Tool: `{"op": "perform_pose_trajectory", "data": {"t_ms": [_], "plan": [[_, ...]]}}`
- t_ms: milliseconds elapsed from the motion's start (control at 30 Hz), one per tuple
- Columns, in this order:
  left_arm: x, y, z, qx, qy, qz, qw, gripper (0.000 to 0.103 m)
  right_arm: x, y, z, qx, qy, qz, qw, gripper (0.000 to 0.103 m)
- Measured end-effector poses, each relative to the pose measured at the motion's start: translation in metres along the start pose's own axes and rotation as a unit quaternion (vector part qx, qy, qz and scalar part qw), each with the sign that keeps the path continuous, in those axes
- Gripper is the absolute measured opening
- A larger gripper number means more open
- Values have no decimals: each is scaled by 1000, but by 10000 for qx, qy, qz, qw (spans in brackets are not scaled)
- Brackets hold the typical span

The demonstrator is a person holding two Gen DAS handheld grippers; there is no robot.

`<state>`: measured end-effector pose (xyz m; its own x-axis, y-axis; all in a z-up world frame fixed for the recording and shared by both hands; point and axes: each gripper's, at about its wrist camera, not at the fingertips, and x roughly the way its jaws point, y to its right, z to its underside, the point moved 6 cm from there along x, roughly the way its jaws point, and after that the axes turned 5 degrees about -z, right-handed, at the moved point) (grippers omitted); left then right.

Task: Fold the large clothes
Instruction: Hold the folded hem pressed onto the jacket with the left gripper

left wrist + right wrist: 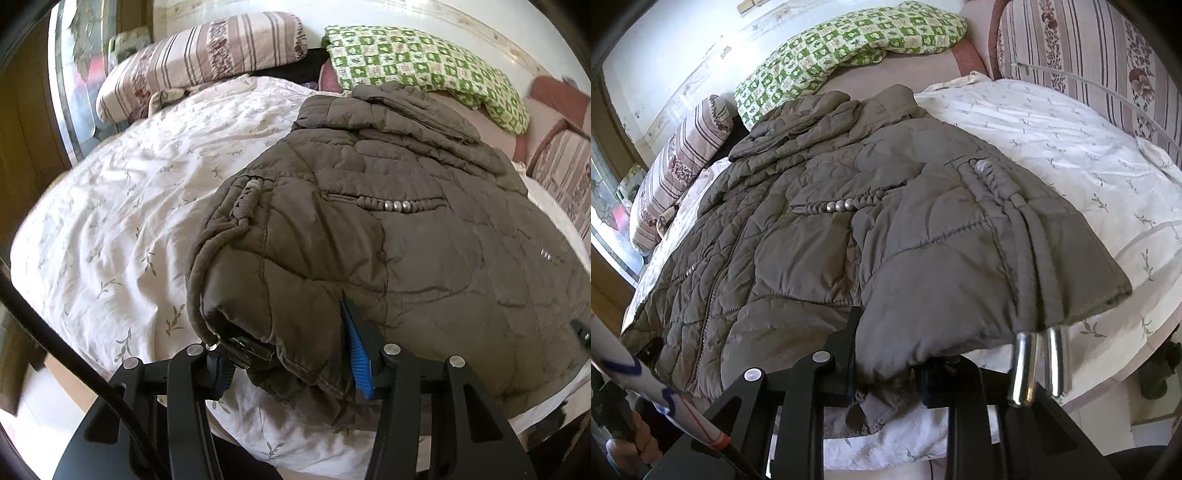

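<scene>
An olive-brown quilted puffer jacket [406, 229] lies spread on a white leaf-print quilt [110, 221], collar toward the pillows. My left gripper [291, 354] is shut on the jacket's near left hem corner; the blue finger pad [356, 354] presses against the fabric. In the right wrist view the same jacket [849, 240] fills the middle. My right gripper [886, 373] is shut on its near right hem corner, which bulges between the black fingers. Two metal drawstring tips [1038, 365] hang over the right finger.
A striped pillow [199, 59] and a green checked pillow [424, 66] lie at the head of the bed. A striped cushioned headboard [1089, 62] stands on the right. The white quilt [1071, 155] extends to the right of the jacket. A window [70, 74] is on the left.
</scene>
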<state>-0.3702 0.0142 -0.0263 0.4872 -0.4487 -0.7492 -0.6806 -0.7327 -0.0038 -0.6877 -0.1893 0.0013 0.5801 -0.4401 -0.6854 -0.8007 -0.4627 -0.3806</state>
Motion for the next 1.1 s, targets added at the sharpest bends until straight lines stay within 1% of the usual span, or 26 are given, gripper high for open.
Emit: {"op": "perform_pose_trajectory", "data": {"t_ms": [67,133,167,200,233,267,300,333,367,467,700,800,867,933,1033,1100], "plan": [[4,-5,-2,-189,-117,0,9998,65,3,3,-2,204,-45,-88,9997,32],[9,-11,-3,-378,-236,62,9990,67,4,3,-4,357,-38,-172,9992,30],[9,-11,-4,-389,-250,80,9989,66,4,3,-6,400,-1,-207,9990,25],[9,-10,-5,-363,-235,88,9990,64,3,1,-7,403,27,-218,9989,21],[7,-8,-5,-313,-209,114,9992,54,3,-1,-8,387,58,-219,9990,20],[5,-5,-5,-241,-155,112,9995,49,1,-3,-10,361,119,-206,9991,18],[1,-3,-6,-146,-51,58,9999,45,-1,-6,-12,346,161,-191,9991,16],[-2,0,-7,-66,30,44,10000,38,-2,-8,-13,324,198,-167,9991,16],[-5,2,-9,16,98,32,9999,35,-4,-11,-15,292,244,-137,9992,15],[-8,3,-11,92,151,18,9998,33,-10,-14,-18,254,341,-111,9990,14],[-8,3,-12,144,180,2,9997,32,-22,-14,-19,276,382,-146,9988,13],[-10,1,-11,128,176,44,9998,31,-27,-21,-21,132,463,-107,9988,13],[-9,0,-11,127,157,50,9998,31,-23,-22,-15,44,408,2,9992,13],[-8,-1,-10,90,94,102,9999,32,-17,-20,-12,159,299,25,9994,13],[-1,-5,-8,4,-61,107,9999,40,-13,-19,-13,257,257,-45,9993,13],[3,-7,-7,-105,-189,86,9997,49,-14,-18,-13,319,246,-51,9992,19]]}}
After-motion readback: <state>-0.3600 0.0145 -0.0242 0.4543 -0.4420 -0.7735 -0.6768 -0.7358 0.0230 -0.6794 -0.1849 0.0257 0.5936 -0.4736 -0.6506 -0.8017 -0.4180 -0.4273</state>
